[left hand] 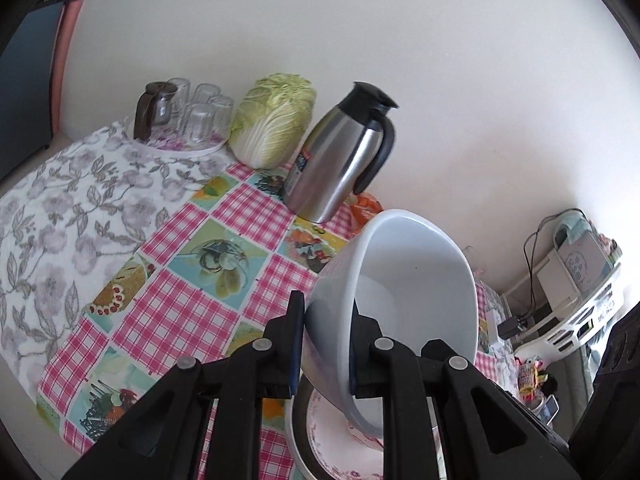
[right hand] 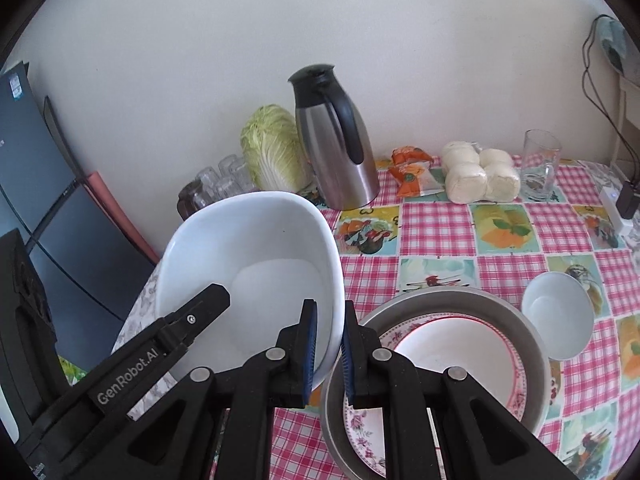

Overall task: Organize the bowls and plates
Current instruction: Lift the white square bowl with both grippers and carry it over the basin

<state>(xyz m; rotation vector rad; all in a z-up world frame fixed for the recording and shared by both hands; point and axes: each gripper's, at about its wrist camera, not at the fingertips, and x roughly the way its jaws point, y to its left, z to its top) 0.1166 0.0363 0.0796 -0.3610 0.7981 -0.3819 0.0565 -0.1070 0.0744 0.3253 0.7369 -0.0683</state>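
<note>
Above the checked tablecloth [right hand: 432, 224]: one large white bowl [right hand: 256, 264], tilted, rim pinched between both claws. Left gripper [left hand: 326, 344] clamps one wall; right gripper [right hand: 328, 354] clamps the wall nearest the metal basin [right hand: 532, 344] of floral plates [right hand: 516, 360]. Small white bowl [right hand: 558, 320] just beside the basin.

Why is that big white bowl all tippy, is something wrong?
The big white bowl is tilted steeply in the air because the left gripper and the right gripper both pinch its rim. Nothing looks spilled or broken; the metal basin sits level with a flowered plate inside.
</note>
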